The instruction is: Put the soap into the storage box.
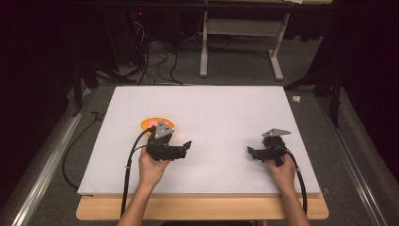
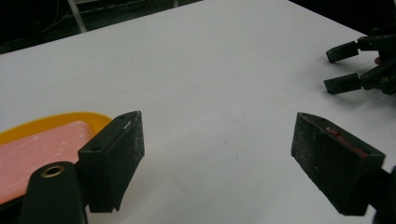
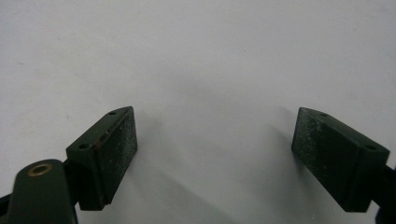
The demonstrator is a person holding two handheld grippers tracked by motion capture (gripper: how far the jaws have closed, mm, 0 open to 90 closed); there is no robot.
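Note:
An orange plate lies on the white board, left of centre, with a flat pink slab on it. My left gripper sits just in front of the plate, open, its jaws pointing right with nothing between them. In the left gripper view the plate and pink slab lie beside the left jaw. My right gripper is open over bare board at the right, pointing left toward the other one. The right gripper view has bare white board between the jaws. The right gripper appears far off in the left gripper view.
The board rests on a wooden table whose front edge shows beneath it. Beyond the board are a grey floor, cables and a white table frame. Metal rails run along both sides.

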